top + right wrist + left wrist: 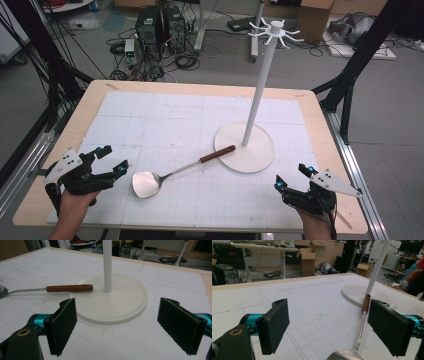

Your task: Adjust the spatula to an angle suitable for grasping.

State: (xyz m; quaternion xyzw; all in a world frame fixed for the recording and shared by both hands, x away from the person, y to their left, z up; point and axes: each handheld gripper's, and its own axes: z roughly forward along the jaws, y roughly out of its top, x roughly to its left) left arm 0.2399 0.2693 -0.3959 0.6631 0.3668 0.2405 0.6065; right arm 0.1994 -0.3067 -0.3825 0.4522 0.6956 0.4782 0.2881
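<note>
A metal spatula with a brown wooden handle lies flat on the white mat, its handle tip resting on the round base of a tall white hook stand. My left gripper is open just left of the spatula's blade, holding nothing. In the left gripper view the spatula shaft runs up beside the right jaw toward the stand base. My right gripper is open at the front right, near the base. In the right gripper view the handle and base lie ahead of the open jaws.
The white gridded mat covers most of the wooden table. Hooks spread from the stand's top. Beyond the far edge are computer towers, cables and cardboard boxes on the floor.
</note>
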